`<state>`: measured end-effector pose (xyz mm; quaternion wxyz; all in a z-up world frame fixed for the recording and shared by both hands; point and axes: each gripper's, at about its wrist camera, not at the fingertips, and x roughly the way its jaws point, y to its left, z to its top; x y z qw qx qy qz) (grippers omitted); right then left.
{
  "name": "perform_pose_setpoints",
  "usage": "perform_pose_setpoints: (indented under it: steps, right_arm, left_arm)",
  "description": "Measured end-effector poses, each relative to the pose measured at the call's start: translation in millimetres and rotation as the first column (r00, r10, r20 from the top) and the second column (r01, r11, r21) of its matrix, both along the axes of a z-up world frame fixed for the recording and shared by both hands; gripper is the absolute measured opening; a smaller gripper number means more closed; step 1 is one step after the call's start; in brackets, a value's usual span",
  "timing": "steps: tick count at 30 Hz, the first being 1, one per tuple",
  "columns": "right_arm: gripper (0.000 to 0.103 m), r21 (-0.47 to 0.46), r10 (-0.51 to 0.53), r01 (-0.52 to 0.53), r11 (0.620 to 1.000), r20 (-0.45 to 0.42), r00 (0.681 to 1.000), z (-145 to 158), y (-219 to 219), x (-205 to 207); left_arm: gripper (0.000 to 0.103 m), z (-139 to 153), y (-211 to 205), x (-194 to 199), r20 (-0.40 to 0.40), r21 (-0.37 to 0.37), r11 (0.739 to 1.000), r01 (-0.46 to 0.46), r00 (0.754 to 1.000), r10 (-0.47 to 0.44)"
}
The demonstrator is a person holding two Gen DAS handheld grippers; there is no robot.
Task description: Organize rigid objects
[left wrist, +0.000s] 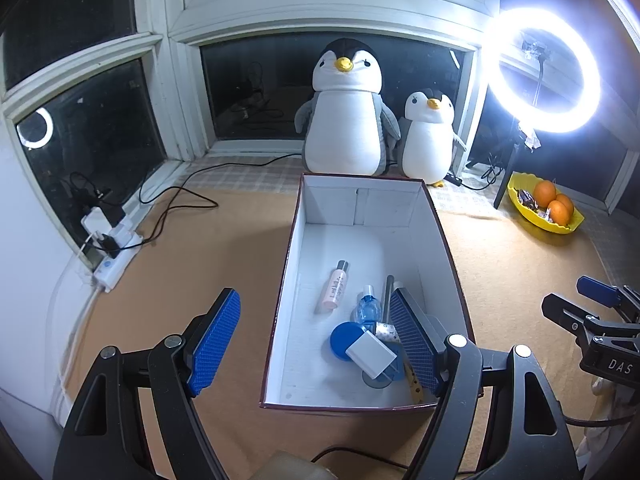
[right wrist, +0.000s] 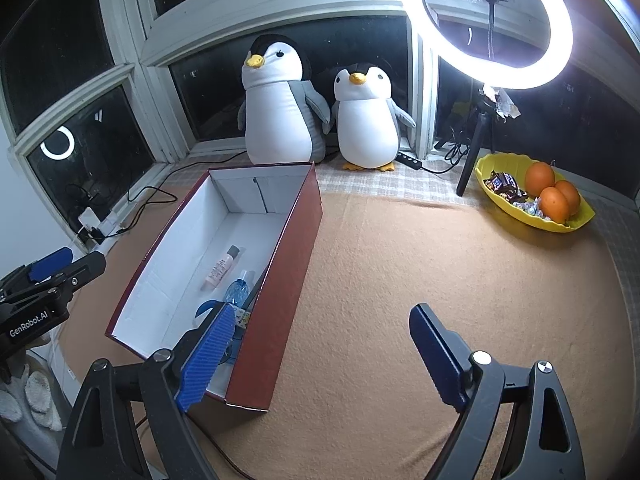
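Left wrist view: the left gripper (left wrist: 316,340) is spread wide with nothing pinched, its left blue pad (left wrist: 214,344) out over the tan table cover (left wrist: 200,248) and its right pad over the near right corner of the open box (left wrist: 280,304). Between the two pads, down on the box's white floor, lies the cluster of small things: a white block (left wrist: 370,354) leaning on a round blue lid (left wrist: 344,340), a clear blue bottle (left wrist: 366,310) just behind them, a grey stick (left wrist: 387,296) along the right pad, and a pink tube (left wrist: 335,286) lying apart, farther in. The far half of the box is bare. In the right wrist view, the right gripper (right wrist: 320,354) is likewise spread and holds nothing; its left pad overlaps the box's near end while its right pad hangs over bare cover, so the red outer wall of the box runs between them. Beyond stand two plush penguins (right wrist: 280,104), a ring light (right wrist: 486,24) and a yellow dish (right wrist: 532,196) of oranges.
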<state>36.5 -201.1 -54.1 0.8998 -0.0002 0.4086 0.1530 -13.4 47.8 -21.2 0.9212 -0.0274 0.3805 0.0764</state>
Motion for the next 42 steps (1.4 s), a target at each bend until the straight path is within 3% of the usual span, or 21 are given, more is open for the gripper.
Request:
perform_pose_setpoints:
  steps: [42]
  right_arm:
    - [0.086, -0.016, -0.001, 0.001, 1.0, -0.016, 1.0, -6.5, -1.0, 3.4]
  left_arm:
    - [0.079, -0.9, -0.7, 1.6, -0.003, 0.006, 1.0, -0.009, 1.0, 0.009]
